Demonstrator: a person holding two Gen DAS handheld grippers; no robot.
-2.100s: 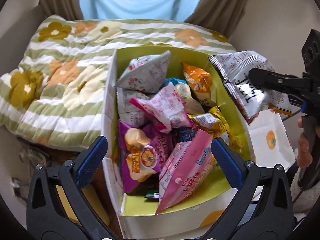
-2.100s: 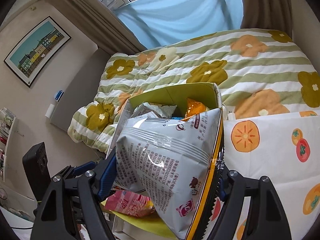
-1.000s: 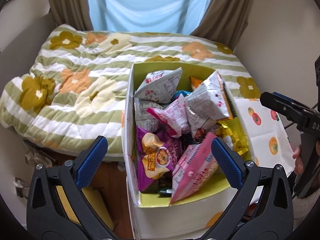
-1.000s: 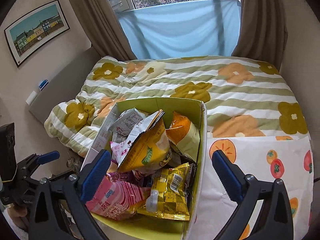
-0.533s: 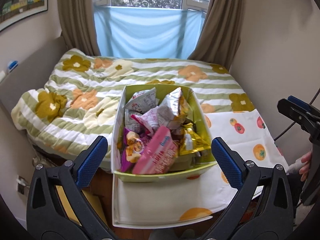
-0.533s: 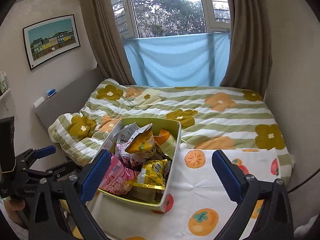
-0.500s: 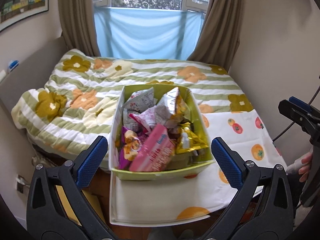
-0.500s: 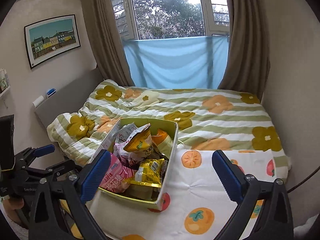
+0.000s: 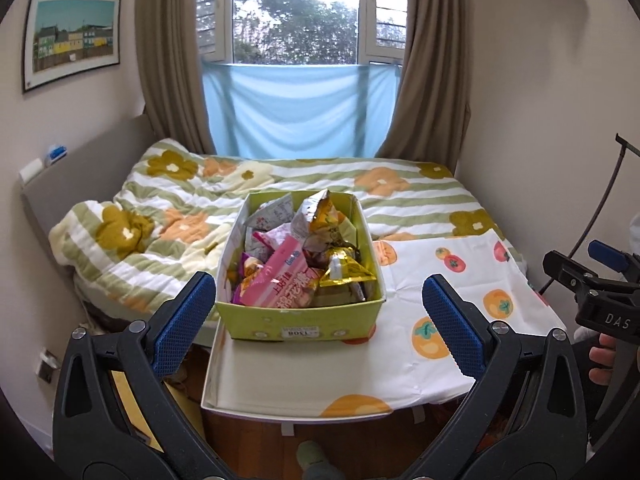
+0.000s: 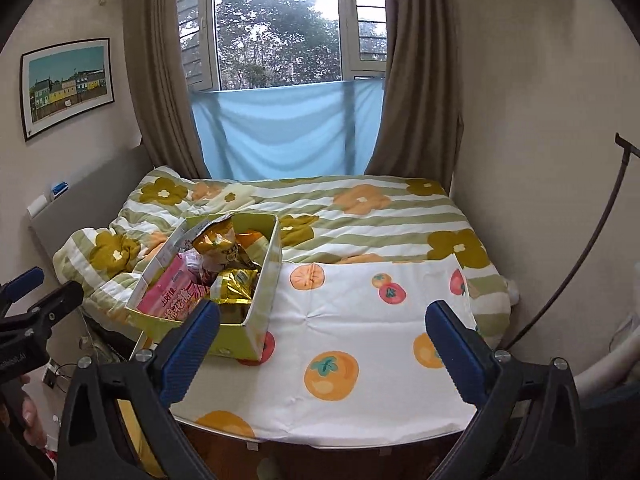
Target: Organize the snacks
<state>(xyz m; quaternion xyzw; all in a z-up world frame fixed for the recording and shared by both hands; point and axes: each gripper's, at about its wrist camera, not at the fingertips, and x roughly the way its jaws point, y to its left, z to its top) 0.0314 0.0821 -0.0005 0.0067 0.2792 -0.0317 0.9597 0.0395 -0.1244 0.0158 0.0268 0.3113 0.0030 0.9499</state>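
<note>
Snack bags are sitting light and crinkly in the box; I'm holding both claws, left claw and right claw, released, and judging the crimped seams the best hold.

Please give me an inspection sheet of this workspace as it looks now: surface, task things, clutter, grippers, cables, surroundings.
Surface: white cloth with orange fruit print lies over the near part of the bed, on the striped floral quilt.
Job's things: green box stands on the cloth's left part, heaped with snack bags; pink bag and gold bag at the front.
Clutter: nothing seen on the cloth outside the box.
Grippers: left gripper and right gripper both open, empty, away from the box.
Cables: dark cable along the right wall.
Surroundings: window, brown curtains, framed picture.
</note>
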